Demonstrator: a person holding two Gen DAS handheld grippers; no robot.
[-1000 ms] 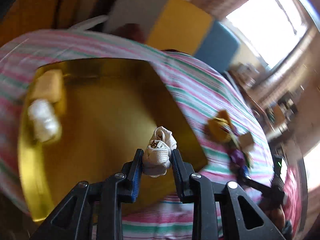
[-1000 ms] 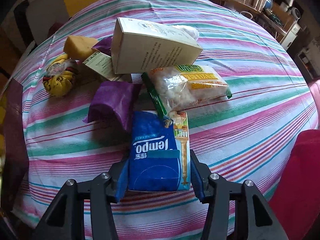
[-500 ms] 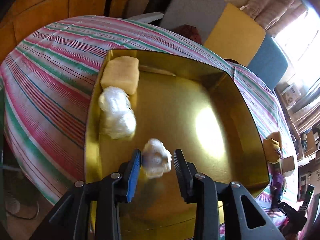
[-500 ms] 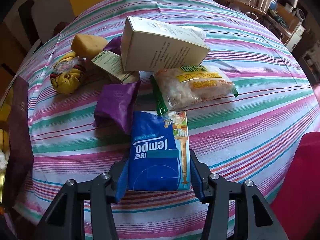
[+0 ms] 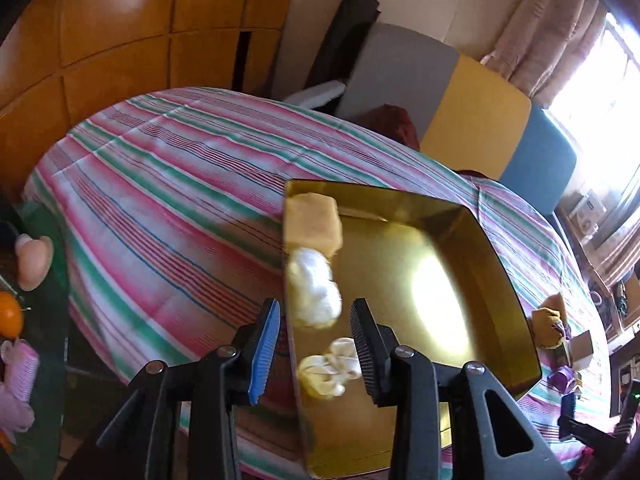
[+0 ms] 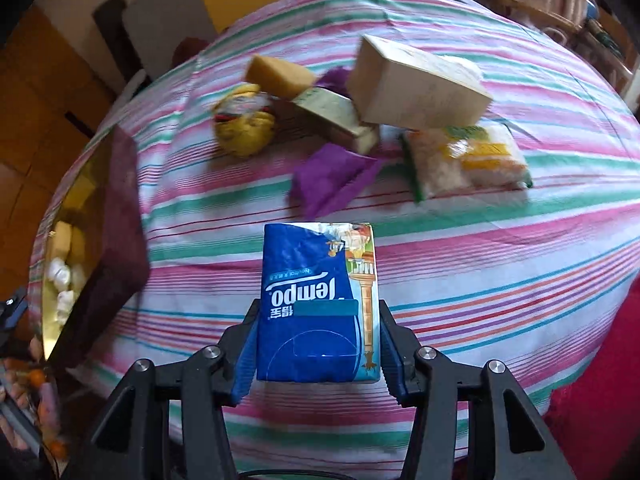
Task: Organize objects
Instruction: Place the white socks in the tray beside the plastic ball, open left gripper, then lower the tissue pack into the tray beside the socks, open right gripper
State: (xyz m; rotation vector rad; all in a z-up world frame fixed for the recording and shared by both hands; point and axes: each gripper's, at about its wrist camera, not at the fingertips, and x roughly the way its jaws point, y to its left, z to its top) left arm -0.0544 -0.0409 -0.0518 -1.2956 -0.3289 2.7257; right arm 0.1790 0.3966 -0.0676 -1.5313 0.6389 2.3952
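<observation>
My left gripper is open and empty above the near left corner of a gold tray. A small white cloth bundle lies in the tray just below the jaws. A white crumpled wad and a yellow sponge block lie further in. My right gripper is shut on a blue Tempo tissue pack, held above the striped tablecloth. The gold tray also shows at the left of the right wrist view.
On the cloth lie a cream box, a clear snack bag, a purple wrapper, a yellow sponge, a yellow wrapped ball and a small flat box. Chairs stand behind the table.
My left gripper let go of the white cloth bundle into the tray, opened wide and swung left. My right gripper lifted and drew back with the tissue pack.
</observation>
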